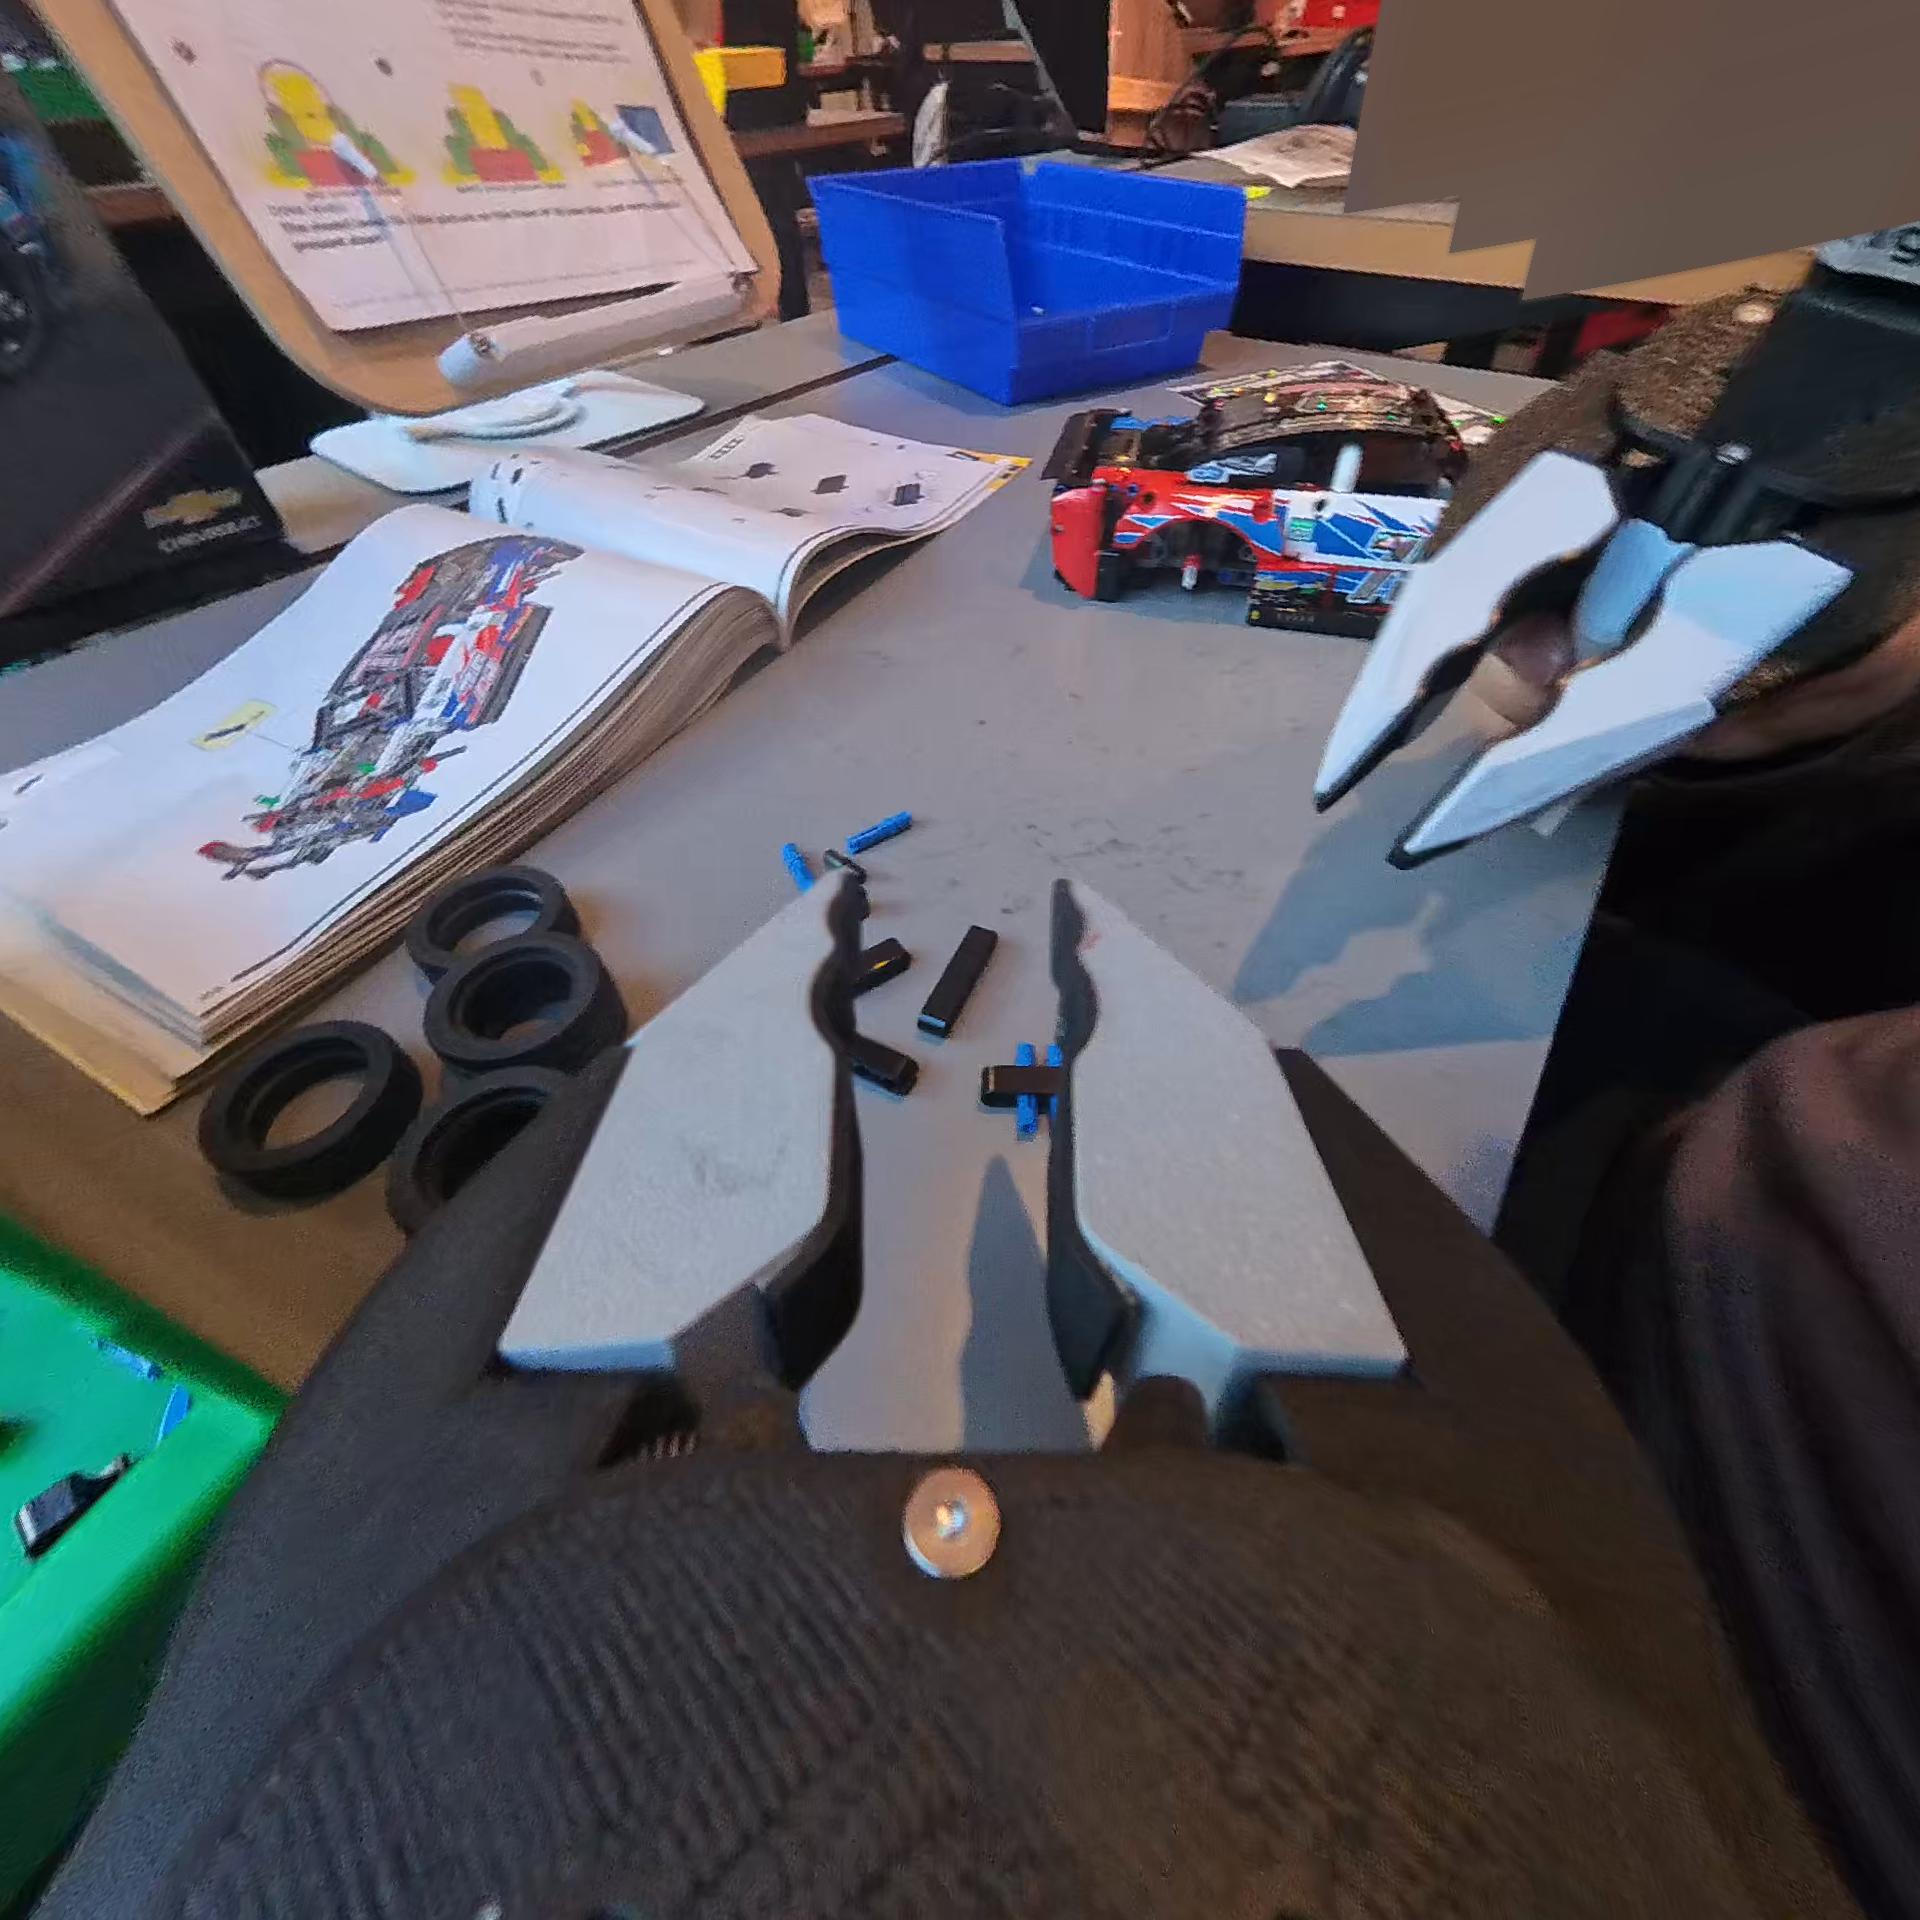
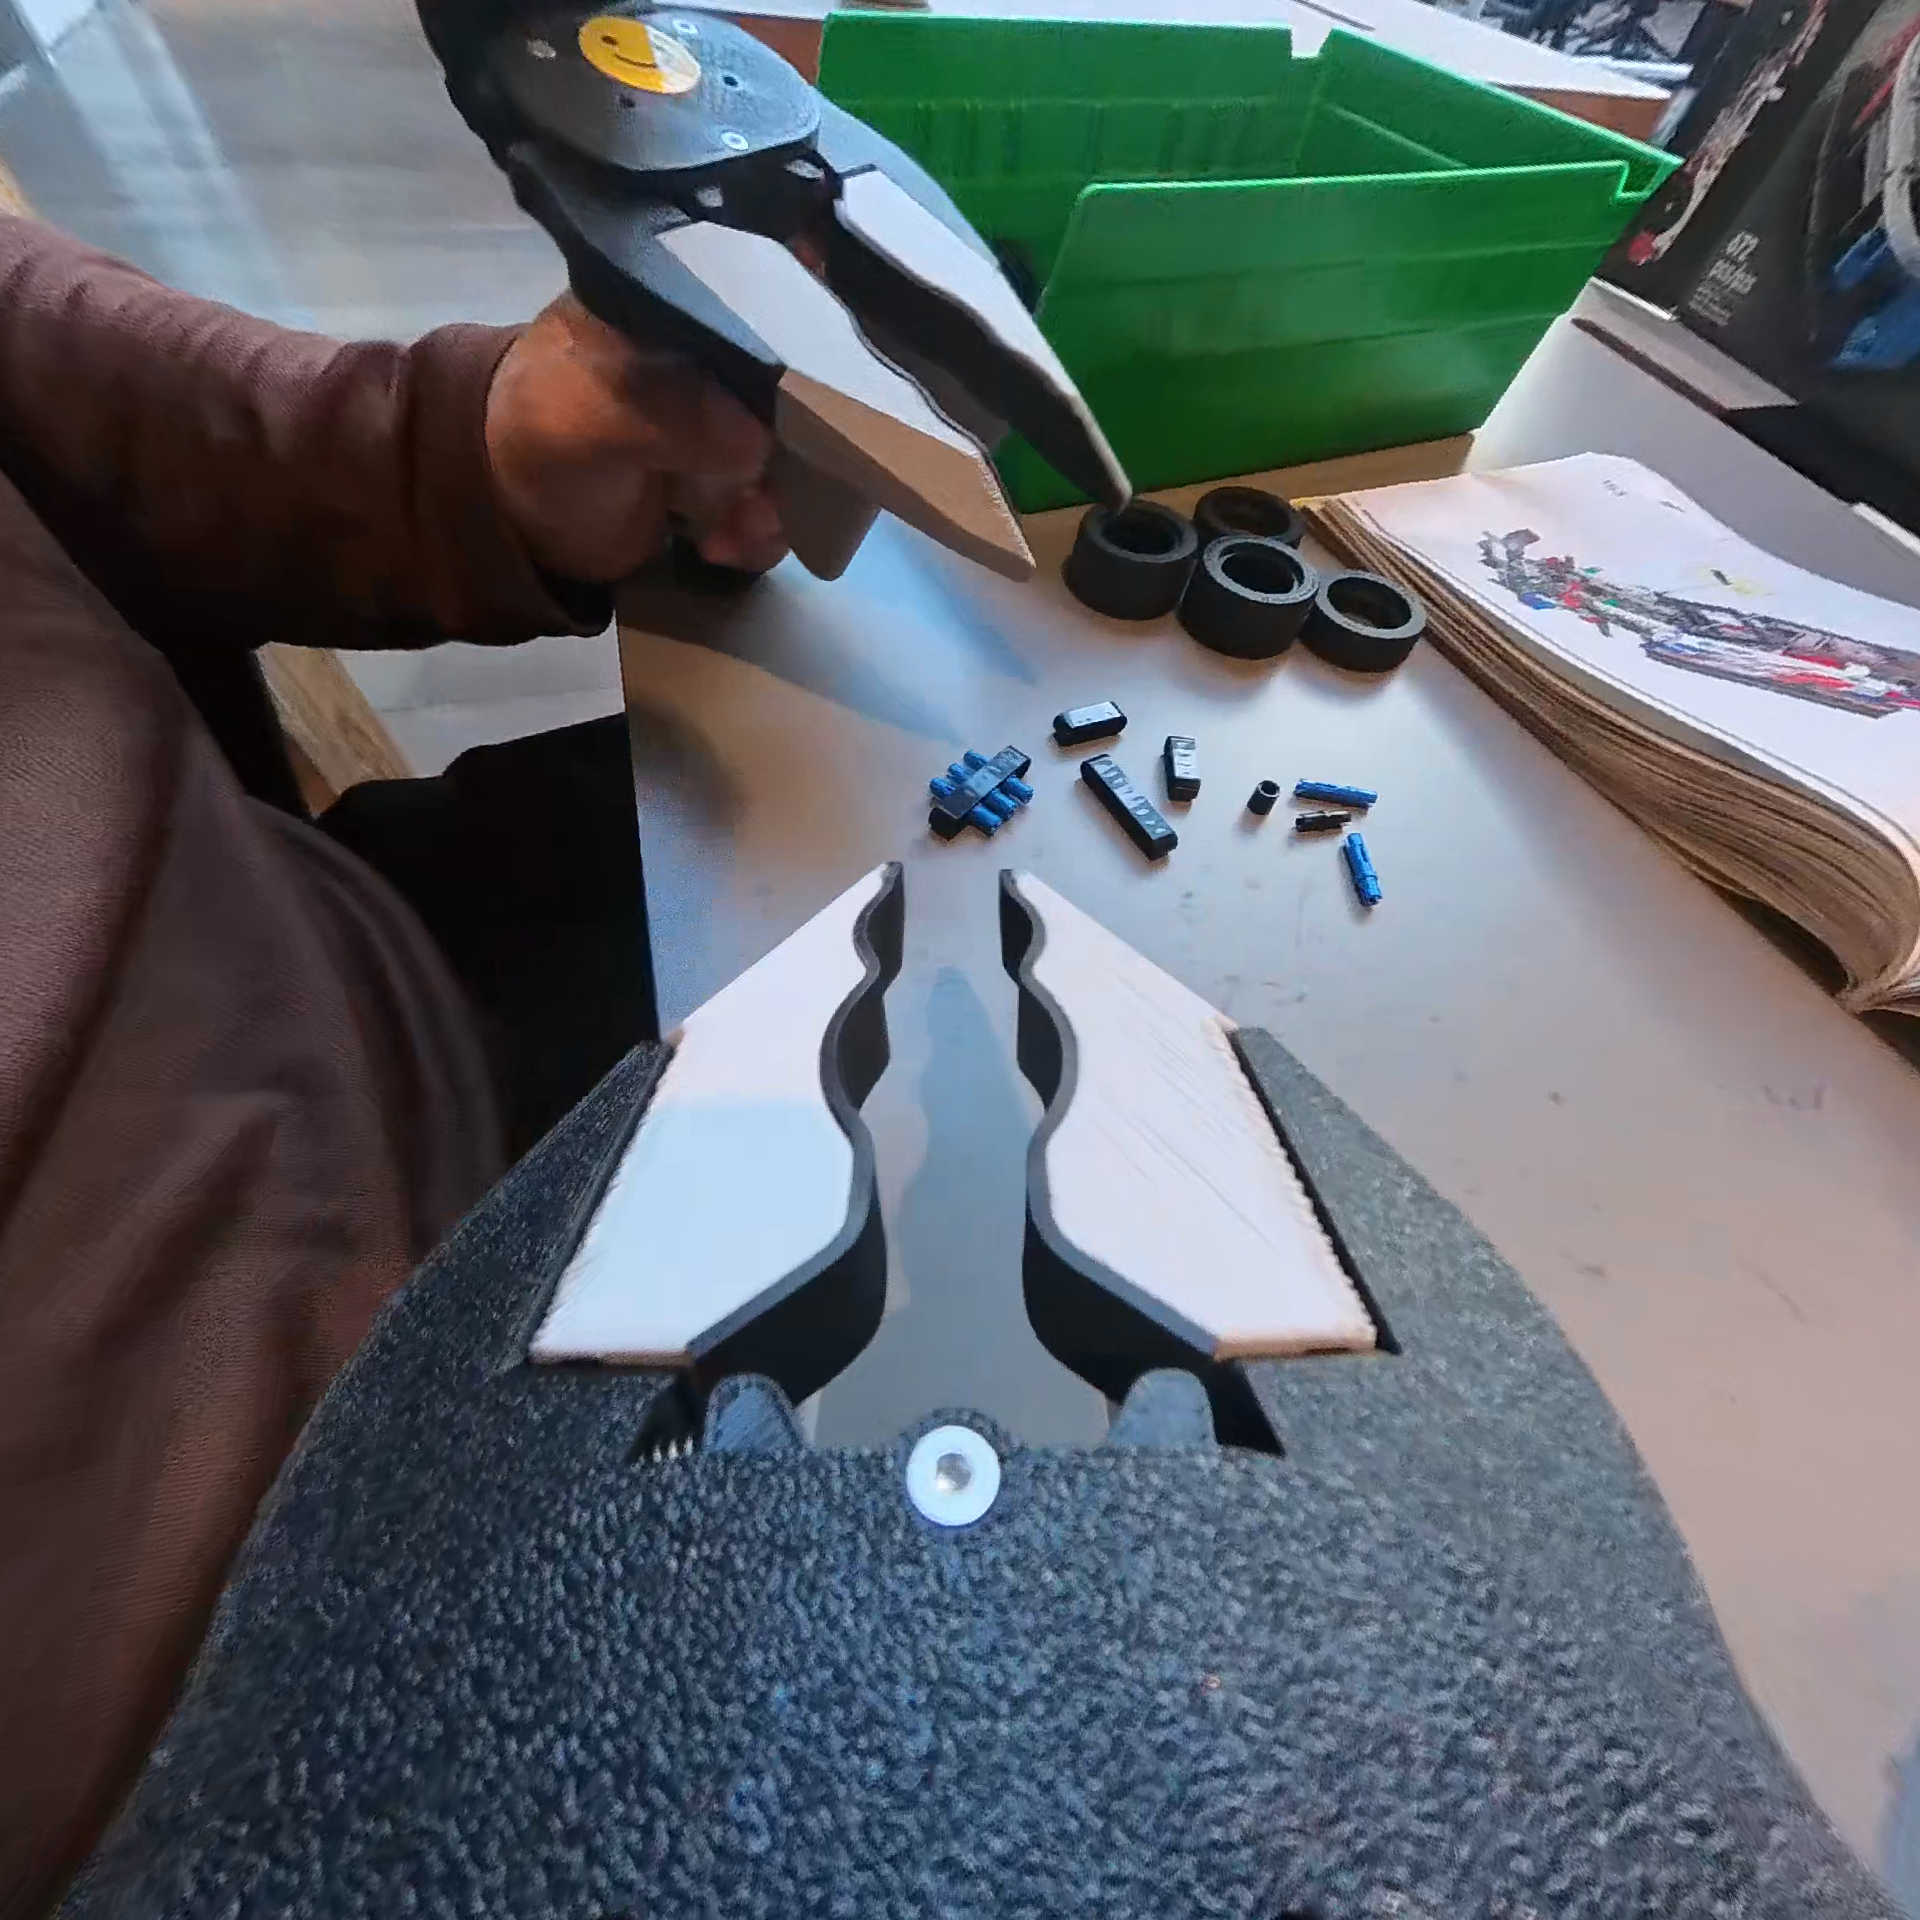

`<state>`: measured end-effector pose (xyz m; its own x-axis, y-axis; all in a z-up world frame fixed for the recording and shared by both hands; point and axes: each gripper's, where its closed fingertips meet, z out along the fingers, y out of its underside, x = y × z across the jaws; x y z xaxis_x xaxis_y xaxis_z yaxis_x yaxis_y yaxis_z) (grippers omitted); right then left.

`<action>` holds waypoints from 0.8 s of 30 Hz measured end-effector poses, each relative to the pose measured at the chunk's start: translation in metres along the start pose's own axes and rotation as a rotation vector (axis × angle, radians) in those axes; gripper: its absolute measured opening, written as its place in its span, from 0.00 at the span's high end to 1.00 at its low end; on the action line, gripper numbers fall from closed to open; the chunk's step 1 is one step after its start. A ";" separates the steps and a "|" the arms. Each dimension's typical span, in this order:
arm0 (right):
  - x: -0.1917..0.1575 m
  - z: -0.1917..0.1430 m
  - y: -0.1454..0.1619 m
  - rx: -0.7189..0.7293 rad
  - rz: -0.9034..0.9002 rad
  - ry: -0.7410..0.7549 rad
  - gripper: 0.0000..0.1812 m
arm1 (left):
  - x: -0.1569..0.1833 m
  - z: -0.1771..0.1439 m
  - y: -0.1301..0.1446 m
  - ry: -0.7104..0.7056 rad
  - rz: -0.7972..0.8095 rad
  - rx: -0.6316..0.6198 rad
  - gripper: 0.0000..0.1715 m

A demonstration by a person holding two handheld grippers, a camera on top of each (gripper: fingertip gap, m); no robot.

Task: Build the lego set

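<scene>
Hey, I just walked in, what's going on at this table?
A person is building a lego car with a handheld gripper in each hand. Both the left gripper and the right gripper have open jaws and hold nothing, hovering over small black and blue pieces loose on the table. Four black tires sit beside the open instruction book, and the part-built car waits farther back.

Right tool (image 2: 951,878) parted, empty, above table (image 2: 1455,1195) — small black-and-blue pieces (image 2: 980,792), four tyres (image 2: 1247,594) beyond.

green bin (image 1: 62,1558) — edge-cropped | stand sheet (image 1: 436,156) — blurred, perhaps instructions
</scene>
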<state>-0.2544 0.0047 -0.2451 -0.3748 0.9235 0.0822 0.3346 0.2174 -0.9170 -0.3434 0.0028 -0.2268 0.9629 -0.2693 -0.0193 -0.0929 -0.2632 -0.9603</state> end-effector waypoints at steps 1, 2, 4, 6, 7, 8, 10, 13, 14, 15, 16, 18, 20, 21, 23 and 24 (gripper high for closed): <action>0.000 0.000 0.000 0.001 0.014 -0.009 0.89 | 0.005 0.000 0.000 0.019 0.030 0.004 0.86; 0.002 0.000 0.000 0.005 0.032 -0.016 0.89 | 0.009 0.000 -0.001 0.029 0.060 0.005 0.91; 0.005 -0.001 0.000 0.013 0.078 -0.038 0.88 | 0.012 0.002 0.001 0.008 0.114 -0.004 0.90; 0.006 0.000 0.000 0.013 0.129 -0.075 0.87 | 0.013 0.003 0.003 -0.024 0.168 -0.016 0.89; 0.006 0.000 0.000 0.011 0.150 -0.095 0.87 | 0.014 0.005 0.004 -0.032 0.193 -0.024 0.89; 0.007 0.001 0.001 0.008 0.169 -0.109 0.87 | 0.016 0.005 0.005 -0.035 0.212 -0.034 0.89; 0.009 0.002 0.000 0.012 0.189 -0.121 0.88 | 0.017 0.006 0.006 -0.040 0.228 -0.038 0.89; 0.013 0.004 -0.003 0.023 0.189 -0.116 0.88 | 0.014 0.004 0.002 -0.039 0.203 -0.013 0.89; 0.013 0.006 -0.002 0.017 0.188 -0.122 0.88 | 0.013 0.002 0.001 -0.036 0.187 0.000 0.88; 0.013 0.008 -0.002 0.009 0.186 -0.127 0.89 | 0.011 0.001 -0.001 -0.033 0.169 0.012 0.88; 0.013 0.010 -0.001 0.002 0.181 -0.128 0.89 | 0.010 0.000 -0.002 -0.031 0.153 0.023 0.88; 0.013 0.013 -0.001 -0.008 0.164 -0.126 0.89 | 0.008 -0.002 -0.005 -0.025 0.128 0.039 0.87; 0.012 0.016 0.000 -0.021 0.146 -0.124 0.89 | 0.008 -0.003 -0.005 -0.020 0.119 0.046 0.87; 0.012 0.017 0.000 -0.026 0.138 -0.122 0.89 | 0.008 -0.003 -0.006 -0.020 0.121 0.048 0.87; 0.012 0.018 0.001 -0.032 0.125 -0.115 0.89 | 0.009 -0.003 -0.006 -0.018 0.129 0.049 0.86; 0.012 0.019 0.001 -0.033 0.120 -0.112 0.90 | 0.010 -0.003 -0.006 -0.012 0.132 0.048 0.86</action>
<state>-0.2747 0.0100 -0.2520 -0.4237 0.9029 -0.0726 0.4105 0.1199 -0.9039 -0.3338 -0.0013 -0.2207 0.9461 -0.2873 -0.1497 -0.2070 -0.1810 -0.9614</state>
